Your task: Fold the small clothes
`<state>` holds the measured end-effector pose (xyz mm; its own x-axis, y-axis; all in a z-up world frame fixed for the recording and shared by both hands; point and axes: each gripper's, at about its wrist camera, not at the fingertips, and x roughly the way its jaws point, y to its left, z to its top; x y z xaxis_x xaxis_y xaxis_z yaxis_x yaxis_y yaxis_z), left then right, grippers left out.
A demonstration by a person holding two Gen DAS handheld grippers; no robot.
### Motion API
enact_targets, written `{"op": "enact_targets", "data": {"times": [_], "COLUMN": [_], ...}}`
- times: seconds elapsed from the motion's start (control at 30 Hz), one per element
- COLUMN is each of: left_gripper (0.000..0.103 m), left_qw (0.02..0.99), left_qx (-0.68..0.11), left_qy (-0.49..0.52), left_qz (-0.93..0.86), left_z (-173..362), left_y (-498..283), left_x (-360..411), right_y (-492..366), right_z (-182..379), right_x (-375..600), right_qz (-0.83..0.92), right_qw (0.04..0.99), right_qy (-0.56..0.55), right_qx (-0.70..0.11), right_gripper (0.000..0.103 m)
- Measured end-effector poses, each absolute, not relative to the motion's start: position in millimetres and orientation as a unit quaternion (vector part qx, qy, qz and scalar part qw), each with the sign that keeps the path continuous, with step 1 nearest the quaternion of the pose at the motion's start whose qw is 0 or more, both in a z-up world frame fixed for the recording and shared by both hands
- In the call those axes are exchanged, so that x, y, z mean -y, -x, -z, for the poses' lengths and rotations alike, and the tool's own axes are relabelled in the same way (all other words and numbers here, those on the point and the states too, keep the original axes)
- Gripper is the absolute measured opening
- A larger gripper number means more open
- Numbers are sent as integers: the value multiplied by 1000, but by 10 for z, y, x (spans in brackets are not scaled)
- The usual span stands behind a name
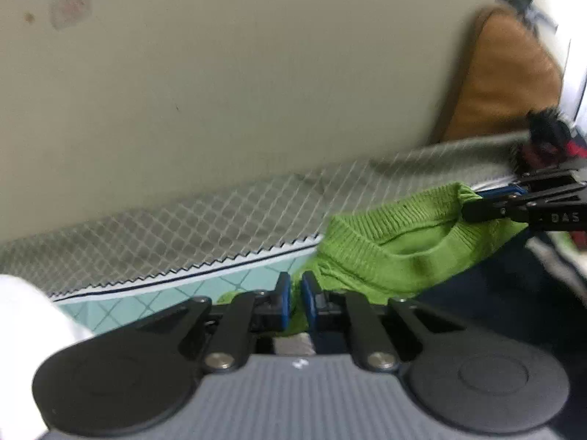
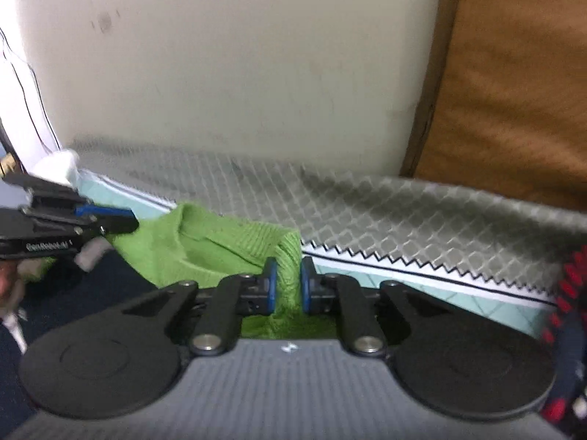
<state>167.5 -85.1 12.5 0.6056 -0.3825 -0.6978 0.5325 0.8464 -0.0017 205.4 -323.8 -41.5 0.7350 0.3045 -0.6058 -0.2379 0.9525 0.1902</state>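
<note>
Both sets of jaws are clamped down on the same bright green ribbed knit garment, so I've got it by two points. Left gripper has its blue pads nearly together, with a thin bit of green fabric pinched at lower centre of its view. Right gripper shows a thicker bunch of the knit squeezed between its pads, also lower centre. From the left camera you can see the right one biting the ribbed edge over at the right of the frame, and the neckline sags in a curve between the two grips.

The garment sits over the grey diamond-quilted bed cover, near its zigzag edge and the pale teal patterned sheet, with a tan cushion in the upper right.

My read: this is the pick-up-and-spread step, nothing folded yet. Next move probably needs both hands drawn apart to take the slack out, then laying it flat on the bed. Pull unevenly and the knit will likely stretch or slip from the thinner left pinch.
</note>
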Motion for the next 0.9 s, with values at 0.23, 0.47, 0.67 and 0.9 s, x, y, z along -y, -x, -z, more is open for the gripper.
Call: {"op": "enact_targets", "data": {"times": [0.23,0.47,0.67,0.9], "left_gripper": [8,8,9,25], "left_qw": [910,920,901,881], "left_qx": [-290,-229,-251,-315], "left_qy": [-50,-23,-6,17], "left_qz": [293,317,354,353], "left_z": [-606,-687,-410,-106], "left_y": [-860,355,1148,1288], "left_x": [501,63,-203,-422], "right_y": [-852,474,1146,1301], "right_z": [-192,-277,62,557], "right_x": [3054,2755,2718,2626], "right_qz": [-170,-170,-150,-136], "right_qw": [950,963,964,946], "right_qy": [-22,7,-30,-38], "right_qx": [-260,-211,-216,-291], "right_gripper": [15,15,15,21]}}
